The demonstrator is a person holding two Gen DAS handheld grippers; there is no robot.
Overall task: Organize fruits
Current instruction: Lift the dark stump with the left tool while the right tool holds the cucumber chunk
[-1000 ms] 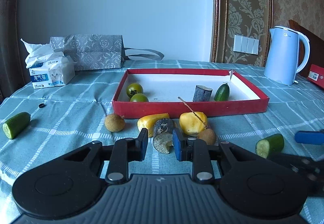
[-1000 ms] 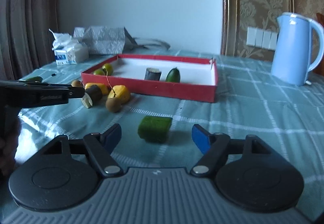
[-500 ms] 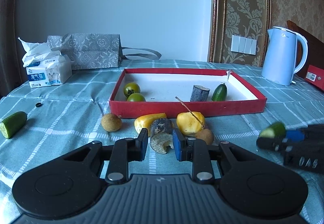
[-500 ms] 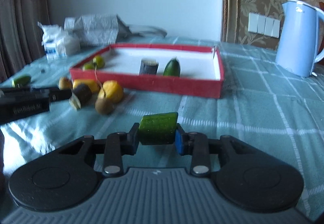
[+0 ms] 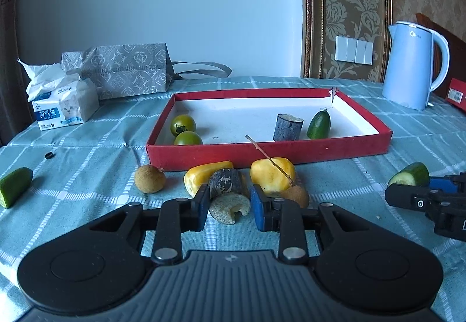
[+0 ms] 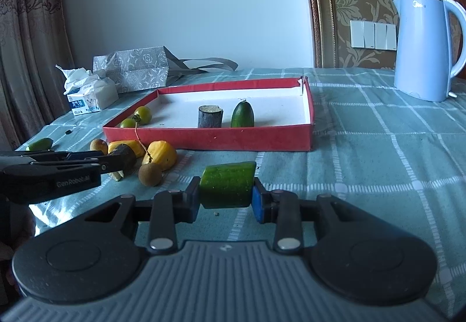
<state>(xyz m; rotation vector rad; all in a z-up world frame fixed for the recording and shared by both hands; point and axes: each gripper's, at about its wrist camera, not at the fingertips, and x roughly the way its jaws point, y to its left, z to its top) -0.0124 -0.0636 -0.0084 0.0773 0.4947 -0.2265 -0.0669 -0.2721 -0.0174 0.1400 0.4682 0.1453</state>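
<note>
A red tray (image 5: 262, 151) (image 6: 209, 138) with a white floor holds two green tomatoes (image 5: 183, 124), a dark sugarcane stub (image 5: 287, 127) and a cucumber end (image 5: 319, 124). My left gripper (image 5: 230, 204) is shut on a dark sugarcane piece (image 5: 227, 191) just in front of the tray; it shows from the side in the right wrist view (image 6: 123, 160). My right gripper (image 6: 225, 199) is shut on a cucumber chunk (image 6: 227, 185), held above the cloth; it also shows at the right in the left wrist view (image 5: 409, 174). Two yellow fruit pieces (image 5: 272, 176) and two brown longans (image 5: 149, 178) lie before the tray.
Another cucumber piece (image 5: 14, 186) lies far left on the checked tablecloth. A tissue pack (image 5: 65, 106) and a grey bag (image 5: 122, 70) stand at the back left. A blue kettle (image 5: 413, 65) stands back right, with a red box (image 5: 457, 94) at the right edge.
My right gripper closed on the cucumber chunk and lifted it off the cloth. My left gripper stayed shut on the sugarcane piece and rose slightly.
</note>
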